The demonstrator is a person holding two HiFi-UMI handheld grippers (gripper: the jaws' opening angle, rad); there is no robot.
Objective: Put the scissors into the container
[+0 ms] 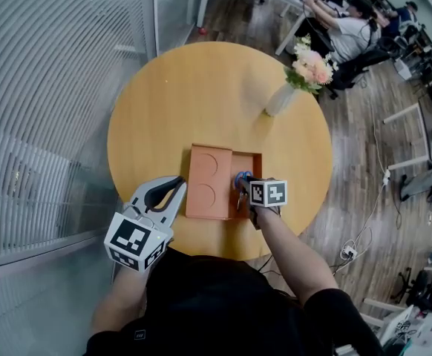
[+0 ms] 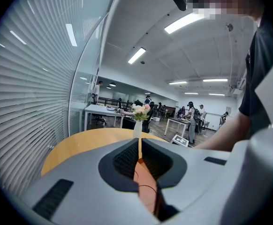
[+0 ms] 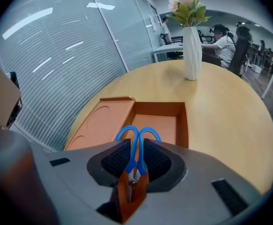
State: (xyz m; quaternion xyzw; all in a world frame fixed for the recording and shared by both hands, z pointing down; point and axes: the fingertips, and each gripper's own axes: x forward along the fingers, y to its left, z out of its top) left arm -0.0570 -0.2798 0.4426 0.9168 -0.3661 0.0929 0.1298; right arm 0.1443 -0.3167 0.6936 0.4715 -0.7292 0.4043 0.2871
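**Blue-handled scissors held over the orange container**

Head view: a round wooden tabletop [image 1: 201,87] carries an orange container [image 1: 208,173]. Its left part is a flat panel with two round dents and its right part is an open compartment. The right gripper [image 1: 244,188] reaches over the compartment's near edge, and a bit of the blue scissors [image 1: 242,178] shows just ahead of its marker cube [image 1: 268,193]. The left gripper [image 1: 173,188] sits just beside the container's left edge. A white vase [image 1: 280,100] of flowers stands well apart, across the tabletop.

Left gripper view: the left gripper [image 2: 140,146] has its fingers together with nothing between them. Only a strip of the orange container [image 2: 145,182] shows through the slit below. The vase [image 2: 137,128] stands straight ahead. The scissors do not appear here.

Right gripper view: this view alone shows the grasp. The right gripper [image 3: 136,149] has its fingers clamped on the scissors [image 3: 137,144], whose two blue handle loops point forward above the container's [image 3: 160,125] open compartment. The blades run back between the fingers, mostly hidden.
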